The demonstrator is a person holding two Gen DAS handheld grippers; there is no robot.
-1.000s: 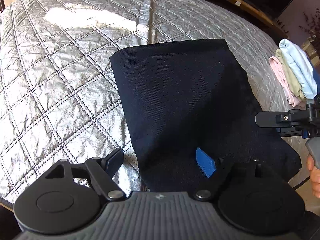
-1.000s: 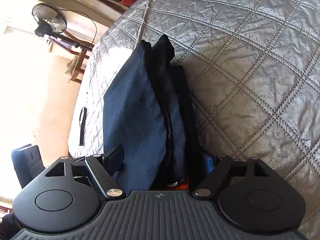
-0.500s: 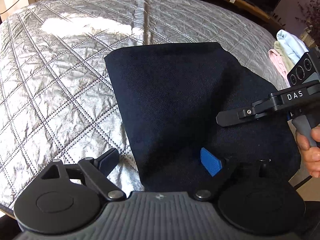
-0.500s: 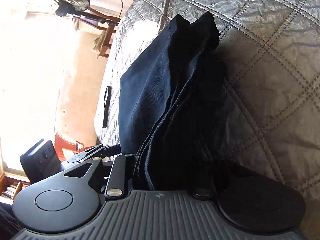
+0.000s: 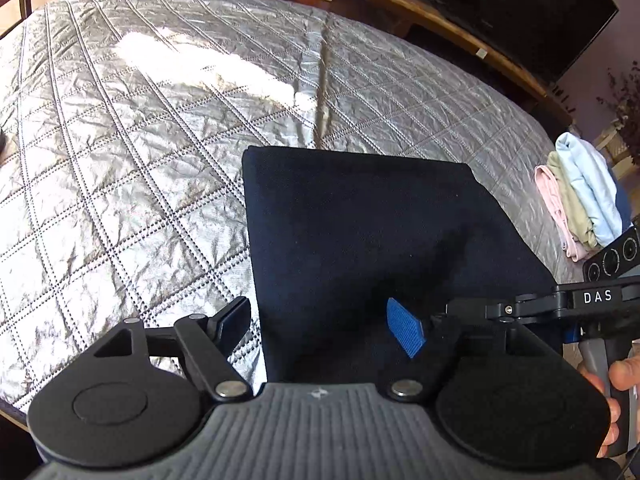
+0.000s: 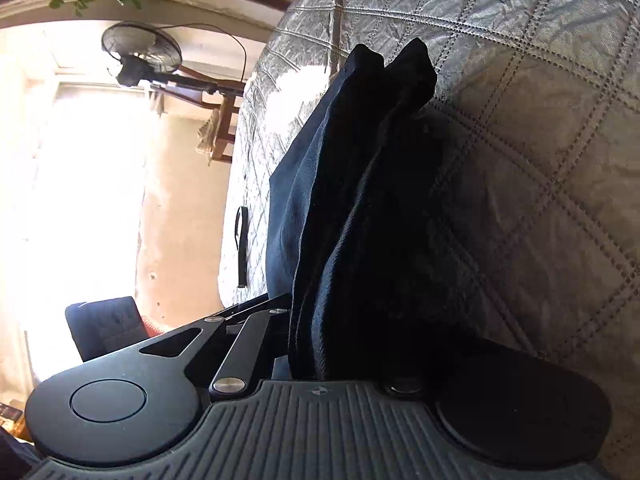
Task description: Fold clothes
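A folded dark navy garment (image 5: pixel 360 240) lies on the silver quilted cover (image 5: pixel 140 140). My left gripper (image 5: pixel 320 328) is open, its fingers spread over the garment's near left edge and holding nothing. My right gripper (image 5: pixel 496 310) reaches in from the right at the garment's near right edge. In the right wrist view the right gripper (image 6: pixel 344 320) is shut on the garment's stacked layers (image 6: pixel 360 200), which rise up between its fingers.
A stack of folded clothes (image 5: pixel 580 196), pink, olive and light blue, sits at the cover's right edge. A black strap (image 6: pixel 241 248) lies on the cover's far side. A fan (image 6: pixel 140 56) and a chair stand beyond the bed. A dark screen (image 5: pixel 500 8) stands behind it.
The right gripper closed on the garment's edge and lifted its layers. It moved lower and closer to the left gripper. The left gripper stayed open and shifted slightly.
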